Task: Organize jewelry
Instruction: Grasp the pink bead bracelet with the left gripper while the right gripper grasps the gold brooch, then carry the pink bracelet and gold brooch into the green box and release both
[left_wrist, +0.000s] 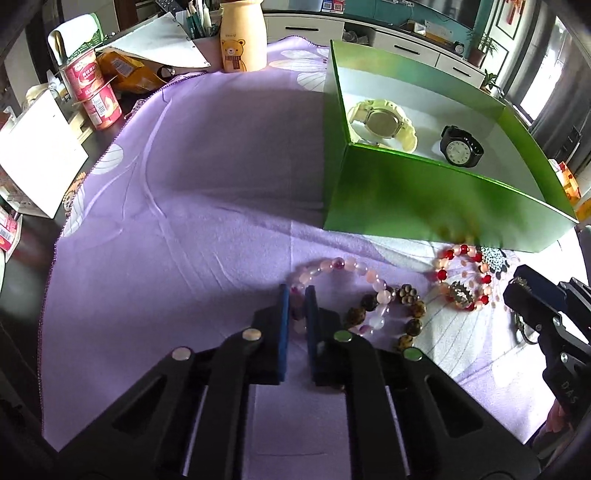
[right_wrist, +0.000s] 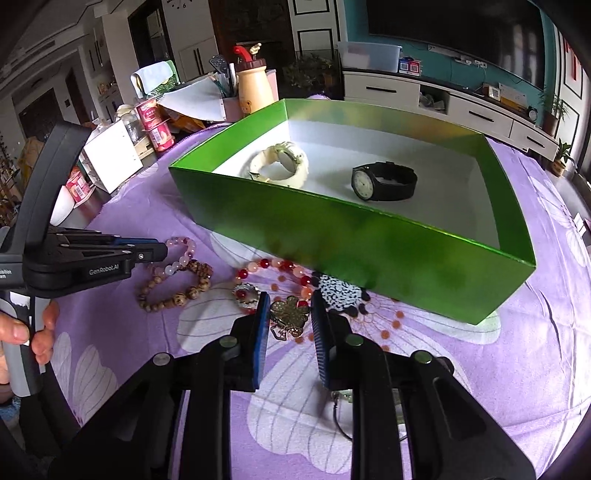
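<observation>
A green box (left_wrist: 424, 192) (right_wrist: 332, 236) stands on the purple cloth and holds a cream watch (left_wrist: 382, 123) (right_wrist: 277, 166) and a black watch (left_wrist: 461, 146) (right_wrist: 384, 181). In front of it lie a pink bead bracelet (left_wrist: 332, 267) (right_wrist: 181, 251), a brown bead bracelet (left_wrist: 406, 314) (right_wrist: 173, 291), a red-and-peach bracelet (left_wrist: 461, 277) (right_wrist: 277, 269) and a gold flower brooch (right_wrist: 290, 314). My left gripper (left_wrist: 297, 291) (right_wrist: 162, 251) has its jaws narrowly around the pink bracelet's near side. My right gripper (right_wrist: 290, 306) (left_wrist: 517, 291) is open, with the brooch between its fingers.
Yogurt cups (left_wrist: 92, 92), a bear bottle (left_wrist: 242, 37), a white box (left_wrist: 37, 155) and papers crowd the table's far left beyond the cloth (left_wrist: 184, 184). A TV cabinet (right_wrist: 443, 99) stands behind. A keyring (left_wrist: 524, 328) lies under the right gripper.
</observation>
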